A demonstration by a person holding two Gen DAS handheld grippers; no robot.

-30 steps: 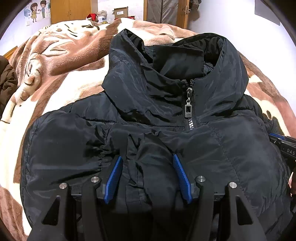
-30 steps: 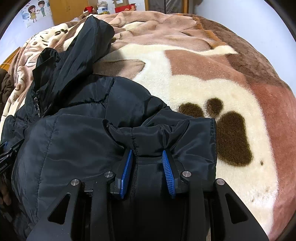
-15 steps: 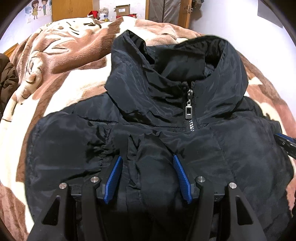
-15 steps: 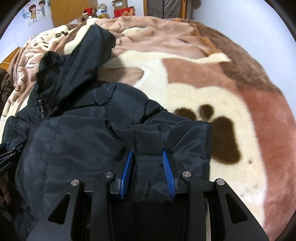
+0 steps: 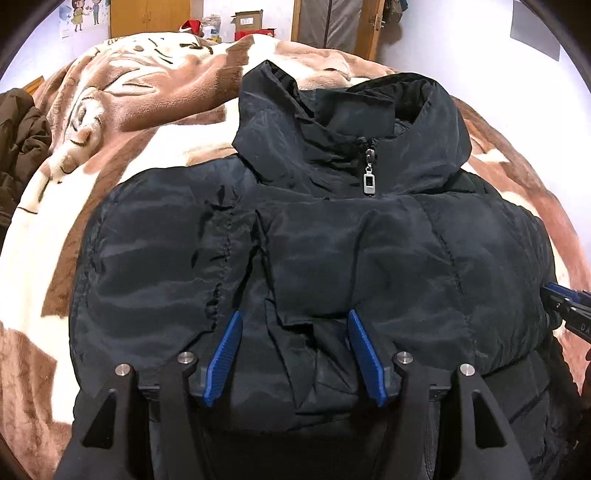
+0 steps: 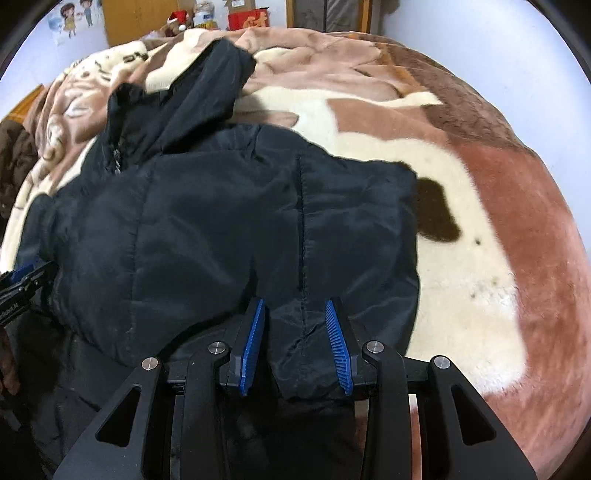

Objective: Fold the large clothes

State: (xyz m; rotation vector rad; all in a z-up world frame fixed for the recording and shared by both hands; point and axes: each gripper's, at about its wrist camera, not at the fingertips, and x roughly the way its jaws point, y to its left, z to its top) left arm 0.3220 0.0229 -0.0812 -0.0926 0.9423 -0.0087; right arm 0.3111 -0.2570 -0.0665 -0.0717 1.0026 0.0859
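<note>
A black padded jacket [image 5: 332,240] lies front up on the bed, hood [image 5: 388,110] at the far end and silver zipper pull [image 5: 368,181] at the collar. Its lower part is doubled forward over the chest. My left gripper [image 5: 294,354] grips a thick fold of this doubled part between its blue pads, and its jaws are opening slightly. My right gripper [image 6: 295,343] is shut on the jacket [image 6: 221,221] at a seam near its right edge. Each gripper shows at the edge of the other's view: the right gripper [image 5: 569,306], the left gripper [image 6: 22,284].
A plush brown and cream blanket [image 6: 480,184] covers the bed, with a dark paw print [image 6: 439,210] just right of the jacket. A brown garment [image 5: 18,140] lies at the left edge. Wardrobes and boxes [image 5: 247,22] stand beyond the bed; a white wall runs along the right.
Both grippers have carried the held jacket edge forward toward the collar. The bunched fabric has spread flat over the chest and now covers part of the paw print.
</note>
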